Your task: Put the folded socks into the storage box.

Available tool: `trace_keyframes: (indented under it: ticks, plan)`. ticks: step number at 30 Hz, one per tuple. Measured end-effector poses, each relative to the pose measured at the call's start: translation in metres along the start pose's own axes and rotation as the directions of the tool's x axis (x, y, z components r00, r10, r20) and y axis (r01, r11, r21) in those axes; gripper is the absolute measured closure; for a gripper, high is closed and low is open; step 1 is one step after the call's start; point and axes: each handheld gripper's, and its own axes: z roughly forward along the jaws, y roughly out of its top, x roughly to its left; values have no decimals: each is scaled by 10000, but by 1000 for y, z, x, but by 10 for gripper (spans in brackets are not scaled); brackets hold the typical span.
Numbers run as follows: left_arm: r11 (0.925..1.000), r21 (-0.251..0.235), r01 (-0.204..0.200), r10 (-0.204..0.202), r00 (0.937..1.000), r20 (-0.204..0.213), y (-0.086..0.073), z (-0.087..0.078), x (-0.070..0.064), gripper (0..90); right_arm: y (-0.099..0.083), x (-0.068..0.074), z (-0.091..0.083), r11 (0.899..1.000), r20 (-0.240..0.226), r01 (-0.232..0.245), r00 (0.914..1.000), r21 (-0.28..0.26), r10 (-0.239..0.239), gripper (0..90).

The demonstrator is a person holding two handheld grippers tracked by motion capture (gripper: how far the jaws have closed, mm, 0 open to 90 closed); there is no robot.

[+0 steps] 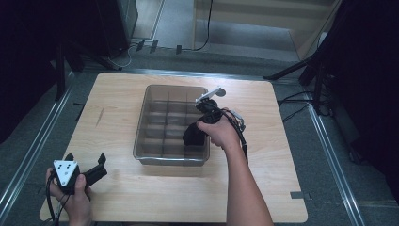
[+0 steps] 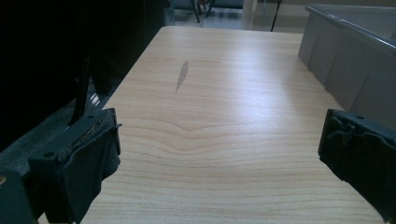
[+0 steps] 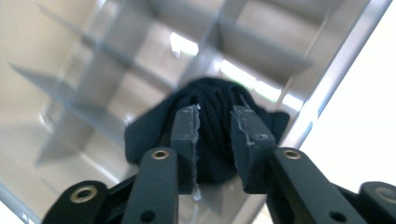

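A: Entry. The divided bin [image 1: 149, 123] is the landmark. Where's the dark cloth bundle [image 1: 193, 135]?

B: At the bin's near right part, above or just inside the compartments by the right wall. The right gripper [image 1: 196, 133] has it pinched between its jaws, reaching in from the bin's right side.

A: And the left gripper [image 1: 85, 163]?

B: Well clear of the bin, off its near left corner, jaws spread, nothing between them. So the right hand [image 1: 220, 133] is the nearer one by far.

A: What will the next move turn on?

B: My guess: which cell lies straight under the bundle. From the high view I cannot tell.

A: Does the right gripper view help?

B: Some. The bundle [image 3: 210, 126] bulges beyond the jaws, close to the right wall [image 3: 327, 88], dividers behind. Blurred; whether it touches the floor, cannot tell.
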Motion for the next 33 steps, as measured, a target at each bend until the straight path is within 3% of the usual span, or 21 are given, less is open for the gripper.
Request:
trace_keyframes:
  ticks: [3, 7, 9, 10, 11, 12, 13, 14, 16, 18, 20, 22, 25, 27, 29, 30, 33]
  plan:
    - [10000, 5, -46, 46, 10000, 7, 0, 0, 0, 0, -4, 1, 6, 9999, -73, -126, 9999, -59, 126, 774]
    - [10000, -21, -53, 53, 10000, 27, 0, 0, -1, 0, -6, 7, 12, 9988, 30, 382, 9993, 313, -383, 741]
    - [10000, -18, -50, 50, 10000, 27, 0, 0, -1, 0, -5, 7, 10, 9989, -20, 381, 9993, 282, -380, 725]
    - [10000, -27, -60, 60, 10000, 31, 0, 0, -1, 0, -1, 6, 0, 9997, -254, 155, 9996, -179, -159, 699]
    - [10000, -29, -62, 62, 10000, 33, 0, 0, -1, 0, -1, 6, 0, 9997, -254, 155, 9996, -179, -159, 699]
    - [10000, -28, -60, 60, 10000, 35, 0, 0, -1, 0, 2, 4, -10, 9970, -534, -179, 9985, -756, 139, 680]
    - [10000, -21, -54, 54, 10000, 36, 0, 0, -1, 0, 2, 4, -10, 9970, -534, -179, 9985, -756, 139, 680]
    - [10000, -18, -50, 50, 10000, 35, 0, 0, -1, 0, 4, 3, -13, 9907, -260, -341, 9992, -1319, 309, 632]
    - [10000, -15, -43, 43, 10000, 28, 0, 0, -1, 0, 4, 4, -9, 9899, 4, -357, 9993, -1369, 361, 647]
    - [10000, -15, -50, 51, 10000, 39, 0, 0, -1, 0, 4, 4, -5, 9919, 22, -312, 9995, -1233, 317, 654]
    - [10000, -18, -42, 42, 10000, 53, 0, 0, 0, 0, 0, 8, 11, 9987, 60, -55, 10000, -508, 58, 667]
    - [10000, -33, -46, 46, 10000, 68, 0, 0, 0, 0, -2, 10, 18, 9993, 87, 153, 9998, -349, -150, 664]
    - [10000, -33, -43, 43, 10000, 65, 0, 0, 0, 0, -1, 8, 13, 9981, -164, 12, 9999, -614, -22, 630]
    - [10000, -34, -43, 43, 10000, 69, 0, 0, 0, 0, 0, 2, 0, 9935, -447, -255, 9988, -1110, 207, 584]
    - [10000, -19, -46, 46, 10000, 54, 0, 0, 0, 0, -1, -2, -6, 9899, -458, -347, 9985, -1371, 286, 561]
    - [10000, -21, -53, 53, 10000, 51, 0, 0, -1, 0, -3, -8, -16, 9829, -347, -327, 9990, -1815, 268, 496]
    - [10000, -16, -67, 67, 10000, 44, 0, 0, -1, 0, -6, -14, -24, 9766, -105, -235, 9997, -2138, 218, 433]
